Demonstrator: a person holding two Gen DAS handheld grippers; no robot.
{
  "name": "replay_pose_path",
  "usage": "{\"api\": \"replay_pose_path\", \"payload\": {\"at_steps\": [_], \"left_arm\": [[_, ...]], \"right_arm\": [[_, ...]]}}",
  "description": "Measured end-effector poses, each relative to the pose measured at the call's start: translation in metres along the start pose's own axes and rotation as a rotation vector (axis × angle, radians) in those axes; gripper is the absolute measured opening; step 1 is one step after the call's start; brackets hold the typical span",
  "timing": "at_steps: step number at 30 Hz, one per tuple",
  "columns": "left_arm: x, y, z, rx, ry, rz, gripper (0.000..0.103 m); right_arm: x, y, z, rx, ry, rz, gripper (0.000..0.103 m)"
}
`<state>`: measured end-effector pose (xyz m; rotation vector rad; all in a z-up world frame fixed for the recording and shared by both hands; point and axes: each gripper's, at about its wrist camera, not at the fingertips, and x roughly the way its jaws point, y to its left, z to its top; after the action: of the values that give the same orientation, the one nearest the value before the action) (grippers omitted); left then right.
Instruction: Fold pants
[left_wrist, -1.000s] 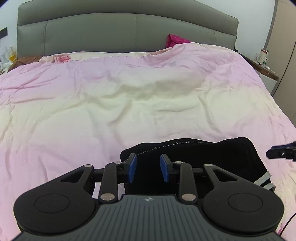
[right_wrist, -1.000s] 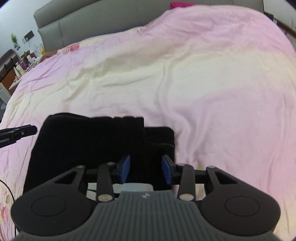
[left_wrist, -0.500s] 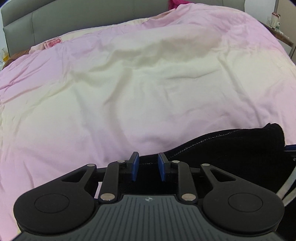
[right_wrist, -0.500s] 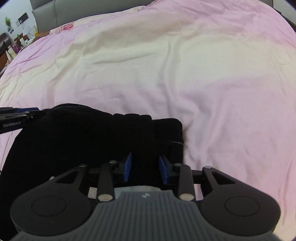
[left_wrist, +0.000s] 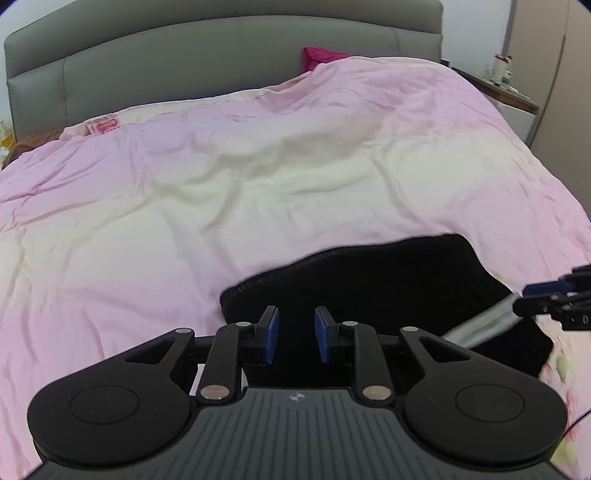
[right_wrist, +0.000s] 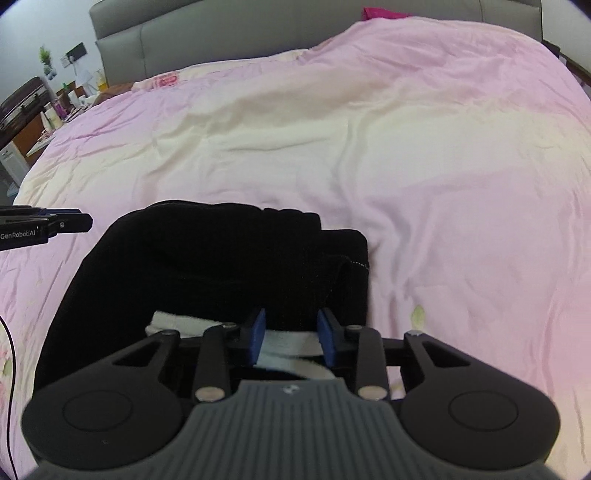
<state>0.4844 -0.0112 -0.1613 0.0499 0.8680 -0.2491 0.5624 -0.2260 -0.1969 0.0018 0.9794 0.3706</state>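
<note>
Black pants (left_wrist: 369, 288) lie folded on the pink bed cover (left_wrist: 258, 184), near its front edge. My left gripper (left_wrist: 297, 334) hovers over their far left corner with its blue pads a narrow gap apart. In the right wrist view the left gripper (right_wrist: 86, 221) ends just clear of the pants (right_wrist: 207, 266). My right gripper (right_wrist: 291, 336) sits at the near right part, with the grey-white waistband (right_wrist: 284, 341) caught between its pads. From the left wrist view that waistband (left_wrist: 484, 321) stretches, blurred, up to the right gripper (left_wrist: 526, 299).
A grey padded headboard (left_wrist: 221, 55) closes the far end, with a magenta pillow (left_wrist: 317, 55) in front of it. A nightstand (left_wrist: 506, 88) with bottles stands at the right, cluttered furniture (right_wrist: 33, 122) at the left. A thin cable (right_wrist: 9, 369) hangs at the left edge.
Both jaws are narrower than a second ago. Both grippers swung forward over the pants, which bulged up at the left, then came back. The waistband now rises to the right gripper.
</note>
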Motion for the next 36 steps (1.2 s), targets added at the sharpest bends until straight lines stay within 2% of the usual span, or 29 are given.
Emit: {"api": "replay_pose_path", "payload": {"at_steps": [4, 6, 9, 11, 13, 15, 17, 19, 21, 23, 24, 25, 26, 27, 28, 30, 33, 36], "left_arm": [[-0.02, -0.013, -0.044, 0.053, 0.005, -0.042, 0.028], [-0.018, -0.022, -0.065, 0.076, 0.037, -0.043, 0.028], [0.002, -0.026, -0.097, 0.077, 0.116, -0.005, 0.028], [0.012, -0.022, -0.111, 0.034, 0.158, 0.0, 0.028], [0.002, -0.017, -0.108, -0.039, 0.141, -0.004, 0.027], [-0.022, -0.016, -0.105, -0.086, 0.091, -0.006, 0.028], [-0.051, -0.017, -0.11, -0.118, 0.009, -0.007, 0.042], [-0.074, -0.022, -0.121, -0.126, -0.045, 0.003, 0.075], [-0.083, -0.032, -0.136, -0.106, -0.046, 0.038, 0.08], [-0.075, -0.039, -0.153, -0.114, 0.01, 0.051, 0.081], [-0.067, -0.042, -0.162, -0.13, 0.042, 0.052, 0.08], [-0.058, -0.045, -0.168, -0.144, 0.062, 0.068, 0.072], [-0.05, -0.048, -0.171, -0.156, 0.063, 0.104, 0.063], [-0.045, -0.05, -0.172, -0.179, 0.059, 0.148, 0.044], [-0.042, -0.05, -0.172, -0.21, 0.052, 0.161, 0.038], [-0.04, -0.047, -0.168, -0.262, 0.043, 0.177, 0.03], [-0.042, -0.047, -0.175, -0.199, 0.078, 0.205, 0.025], [-0.033, -0.036, -0.19, -0.194, 0.138, 0.176, 0.023]], "right_arm": [[-0.023, 0.013, -0.033, -0.073, -0.015, 0.001, 0.021], [-0.019, 0.014, -0.051, -0.104, 0.011, -0.025, 0.023], [-0.007, 0.004, -0.068, -0.076, 0.021, -0.032, 0.024], [0.002, -0.004, -0.075, -0.021, 0.04, -0.011, 0.025], [0.008, -0.009, -0.083, 0.004, 0.036, -0.001, 0.026], [0.006, -0.006, -0.087, -0.016, 0.017, -0.019, 0.026], [0.005, -0.005, -0.088, -0.007, 0.012, -0.029, 0.026], [0.006, -0.007, -0.086, 0.015, 0.013, -0.027, 0.027], [0.007, -0.007, -0.086, 0.019, 0.009, -0.029, 0.027], [0.006, -0.005, -0.087, 0.014, 0.003, -0.035, 0.027], [0.006, -0.005, -0.087, 0.014, 0.0, -0.036, 0.027], [0.006, -0.005, -0.087, 0.016, -0.001, -0.037, 0.027], [0.005, -0.005, -0.087, 0.02, -0.001, -0.036, 0.027], [0.005, -0.005, -0.087, 0.023, -0.001, -0.036, 0.027], [0.006, -0.006, -0.087, 0.023, 0.0, -0.036, 0.027], [0.005, -0.005, -0.087, 0.019, 0.0, -0.036, 0.027], [0.006, -0.006, -0.086, 0.021, 0.005, -0.035, 0.027], [0.007, -0.006, -0.085, 0.023, 0.008, -0.031, 0.027]]}}
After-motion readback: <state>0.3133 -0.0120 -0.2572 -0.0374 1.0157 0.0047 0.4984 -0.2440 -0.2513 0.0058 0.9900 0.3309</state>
